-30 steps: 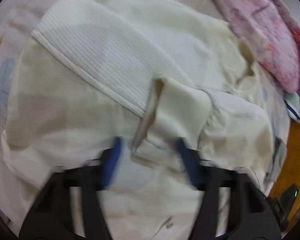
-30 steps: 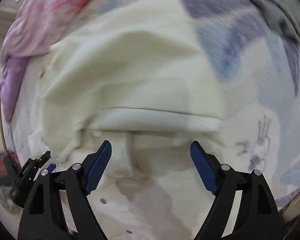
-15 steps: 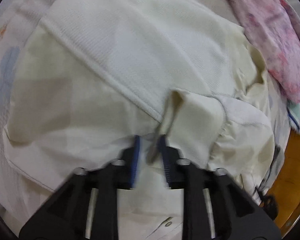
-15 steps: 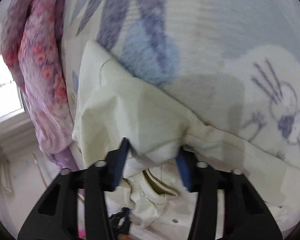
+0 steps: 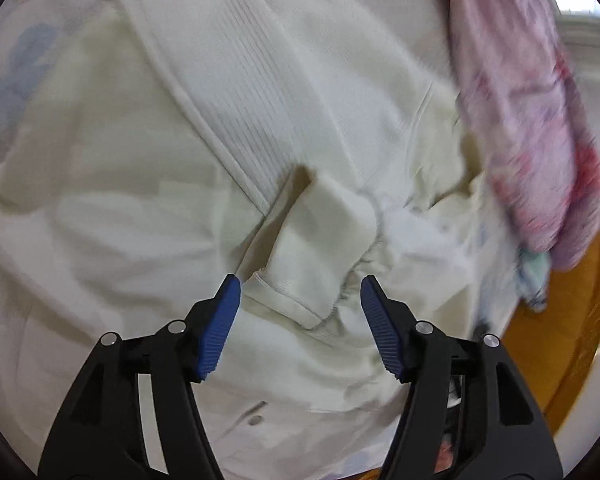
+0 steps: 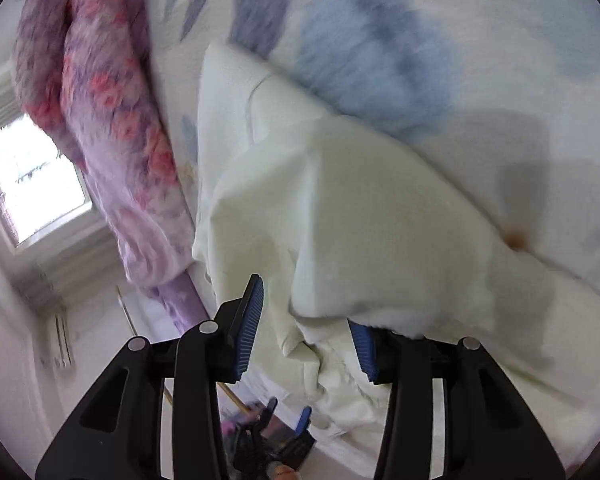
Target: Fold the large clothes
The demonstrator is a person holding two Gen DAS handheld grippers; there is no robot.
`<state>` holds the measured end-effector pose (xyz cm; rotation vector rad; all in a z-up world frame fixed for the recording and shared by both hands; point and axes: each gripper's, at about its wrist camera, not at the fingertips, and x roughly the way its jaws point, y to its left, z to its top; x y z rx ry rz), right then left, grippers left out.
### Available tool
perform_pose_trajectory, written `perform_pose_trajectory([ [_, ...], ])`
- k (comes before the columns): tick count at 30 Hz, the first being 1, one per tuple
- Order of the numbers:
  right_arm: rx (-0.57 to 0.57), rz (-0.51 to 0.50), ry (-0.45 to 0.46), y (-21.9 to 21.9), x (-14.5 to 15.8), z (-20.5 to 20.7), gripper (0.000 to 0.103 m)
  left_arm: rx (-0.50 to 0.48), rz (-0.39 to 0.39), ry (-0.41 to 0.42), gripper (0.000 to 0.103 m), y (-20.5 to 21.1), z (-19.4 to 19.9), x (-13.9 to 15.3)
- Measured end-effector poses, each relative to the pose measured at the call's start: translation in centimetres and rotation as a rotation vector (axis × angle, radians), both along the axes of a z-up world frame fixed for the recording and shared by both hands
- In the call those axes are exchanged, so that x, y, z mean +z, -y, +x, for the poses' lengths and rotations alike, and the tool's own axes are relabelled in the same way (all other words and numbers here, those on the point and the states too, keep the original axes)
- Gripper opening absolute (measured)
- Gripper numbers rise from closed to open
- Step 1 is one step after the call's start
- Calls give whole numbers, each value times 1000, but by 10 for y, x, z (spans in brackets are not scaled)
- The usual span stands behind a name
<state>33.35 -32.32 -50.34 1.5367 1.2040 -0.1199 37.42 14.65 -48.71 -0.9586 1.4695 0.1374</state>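
Observation:
A large cream garment (image 5: 112, 216) lies spread over a printed bedsheet (image 6: 480, 60), with a ribbed white band (image 5: 240, 104) running across it. My left gripper (image 5: 300, 284) points down at a folded sleeve cuff (image 5: 320, 248). Its jaws are opening, and the cuff lies between the blue pads (image 5: 220, 320) without being pressed. My right gripper (image 6: 306, 304) is shut on a bunched edge of the cream garment (image 6: 360, 220), whose fold drapes over the right pad (image 6: 364, 344). The left gripper (image 6: 288, 428) shows small at the bottom of the right wrist view.
A pink and purple floral blanket (image 5: 532, 128) (image 6: 112, 120) lies bunched along one side of the bed. Orange-brown wooden floor (image 5: 568, 340) shows past the bed's edge. A bright window (image 6: 36, 176) and a white wall stand beyond the blanket.
My left gripper closed narrow beside the cuff, then spread wide around it. My right gripper rolled, dropped to the garment's edge and closed from wide open onto the bunched fabric.

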Motion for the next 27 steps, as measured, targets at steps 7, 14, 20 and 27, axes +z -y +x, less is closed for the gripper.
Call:
perform_pose_trajectory([
  [7, 189, -211, -99, 2, 30, 0, 4, -138, 245, -15, 2, 15, 22, -3],
  [14, 331, -297, -219, 23, 36, -4, 10, -228, 300, -19, 2, 29, 20, 18],
  [20, 251, -110, -221, 28, 10, -16, 50, -121, 229, -75, 42, 23, 4, -12],
  [27, 282, -198, -198, 18, 20, -18, 5, -105, 254, -24, 3, 13, -7, -7],
])
